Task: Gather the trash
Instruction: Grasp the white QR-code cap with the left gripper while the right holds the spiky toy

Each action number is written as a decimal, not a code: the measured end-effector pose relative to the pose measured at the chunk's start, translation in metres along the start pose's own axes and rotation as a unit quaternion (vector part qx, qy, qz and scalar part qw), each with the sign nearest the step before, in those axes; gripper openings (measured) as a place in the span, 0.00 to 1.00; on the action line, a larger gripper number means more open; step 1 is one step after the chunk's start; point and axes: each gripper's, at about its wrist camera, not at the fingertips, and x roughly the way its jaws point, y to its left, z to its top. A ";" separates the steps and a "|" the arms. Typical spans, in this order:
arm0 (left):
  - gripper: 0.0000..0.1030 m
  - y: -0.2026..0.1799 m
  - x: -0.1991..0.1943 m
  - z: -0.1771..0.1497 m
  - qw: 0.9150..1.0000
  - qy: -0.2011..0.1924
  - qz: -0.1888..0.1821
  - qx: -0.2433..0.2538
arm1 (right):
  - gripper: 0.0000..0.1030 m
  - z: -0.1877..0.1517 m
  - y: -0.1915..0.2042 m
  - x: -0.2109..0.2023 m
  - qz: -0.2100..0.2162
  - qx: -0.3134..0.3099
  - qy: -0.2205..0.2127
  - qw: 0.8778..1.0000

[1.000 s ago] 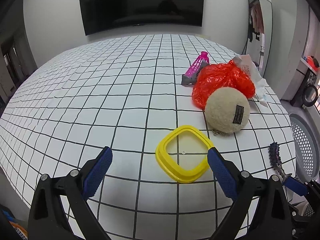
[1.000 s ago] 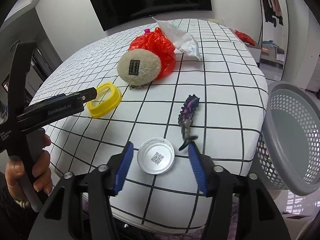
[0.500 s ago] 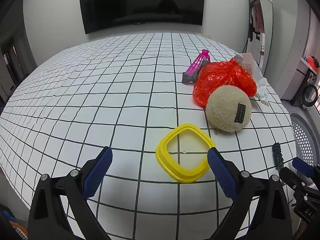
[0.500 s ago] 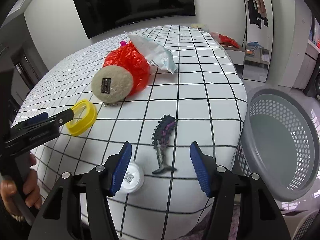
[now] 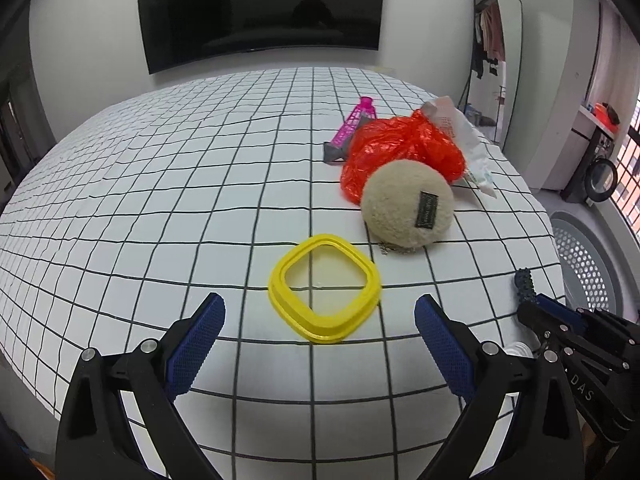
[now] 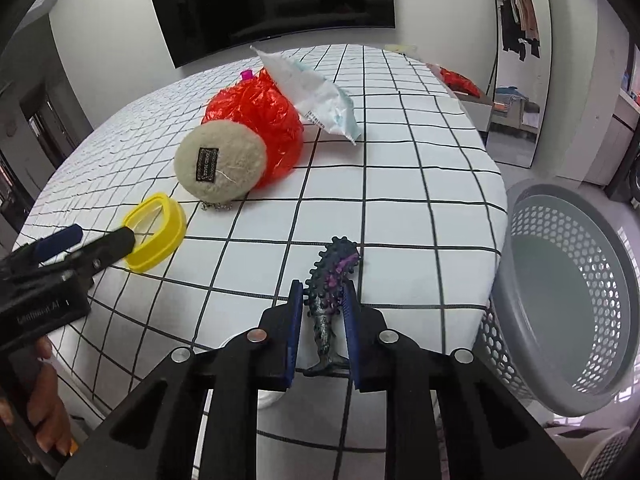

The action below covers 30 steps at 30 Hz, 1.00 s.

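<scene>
Bright, even indoor light, both views. Daylight enters from the far right. Shadows soft and faint. Black wall-mounted television screen (image 5: 260,8) carries dim reflections. Strong fisheye bowing: grid lines of the white checked bed cover (image 5: 180,184) curve; corners vignette to black. Focus sharp; near edges slightly soft.

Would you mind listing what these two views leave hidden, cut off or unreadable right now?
- White lid: right wrist view, mostly hidden under the right gripper; its code cannot be seen.
- Pink shuttlecock: right wrist view, only a tip shows behind the red plastic bag.
- Label on the plush ball: left wrist view, text too small to read.
- Grey basket: left wrist view, cut off by the right edge.
- Spiky toy: left wrist view, only one end shows; the right gripper hides the remainder.
</scene>
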 end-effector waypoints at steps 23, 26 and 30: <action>0.91 -0.111 0.000 -0.037 0.988 0.047 -0.082 0.120 | 0.19 -0.046 -0.083 -0.068 -0.017 0.098 -0.042 0.994; 0.83 -0.112 0.008 -0.039 0.988 0.058 -0.081 0.120 | 0.19 -0.046 -0.086 -0.067 -0.015 0.102 -0.044 0.994; 0.68 -0.112 0.008 -0.040 0.987 0.055 -0.088 0.121 | 0.19 -0.046 -0.087 -0.064 -0.011 0.105 -0.045 0.993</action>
